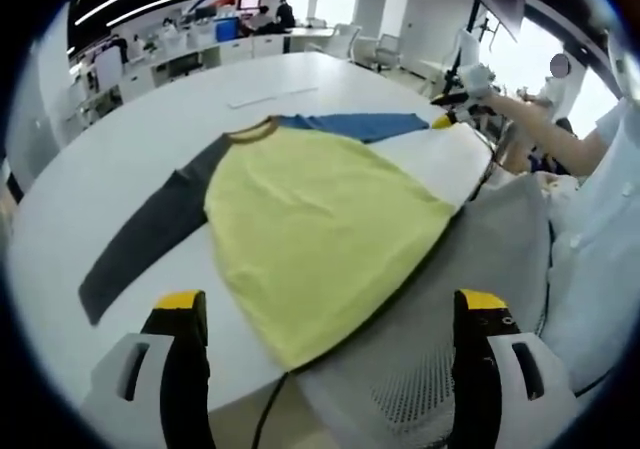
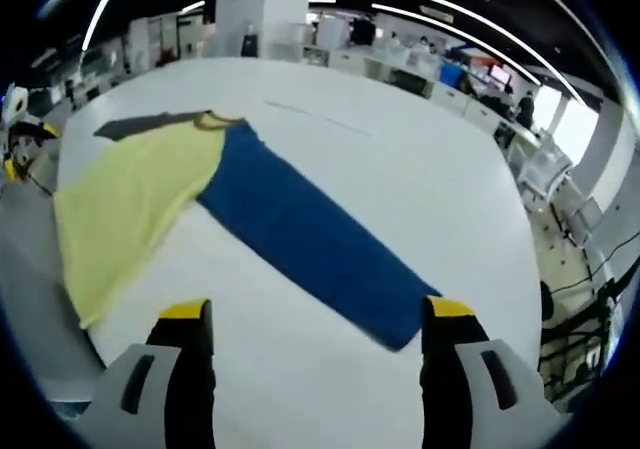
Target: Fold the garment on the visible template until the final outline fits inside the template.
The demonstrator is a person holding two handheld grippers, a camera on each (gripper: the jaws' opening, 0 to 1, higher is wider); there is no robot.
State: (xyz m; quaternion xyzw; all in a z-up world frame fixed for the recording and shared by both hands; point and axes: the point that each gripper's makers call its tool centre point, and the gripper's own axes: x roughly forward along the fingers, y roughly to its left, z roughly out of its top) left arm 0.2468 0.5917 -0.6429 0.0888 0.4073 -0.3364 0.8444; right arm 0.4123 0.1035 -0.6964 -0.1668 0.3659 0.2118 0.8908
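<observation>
A long-sleeved shirt lies flat on the white table (image 1: 150, 139). Its yellow body (image 1: 310, 219) reaches the near table edge, with a dark grey sleeve (image 1: 150, 234) stretched one way and a blue sleeve (image 1: 355, 125) the other. My left gripper (image 1: 332, 307) hovers open just off that edge, by the yellow hem, holding nothing. In the right gripper view the blue sleeve (image 2: 300, 234) runs diagonally toward my right gripper (image 2: 318, 311), which is open and empty just short of the cuff. The yellow body (image 2: 130, 199) lies to its left. A faint thin line (image 2: 310, 117) marks the table beyond the shirt.
A grey mesh chair (image 1: 490, 269) stands against the table edge beside the yellow hem. A person's arm (image 1: 545, 124) holds the right gripper (image 1: 465, 94) past the blue sleeve. Desks and chairs (image 1: 200, 54) fill the room behind. The table (image 2: 400, 169) beyond the shirt is bare white.
</observation>
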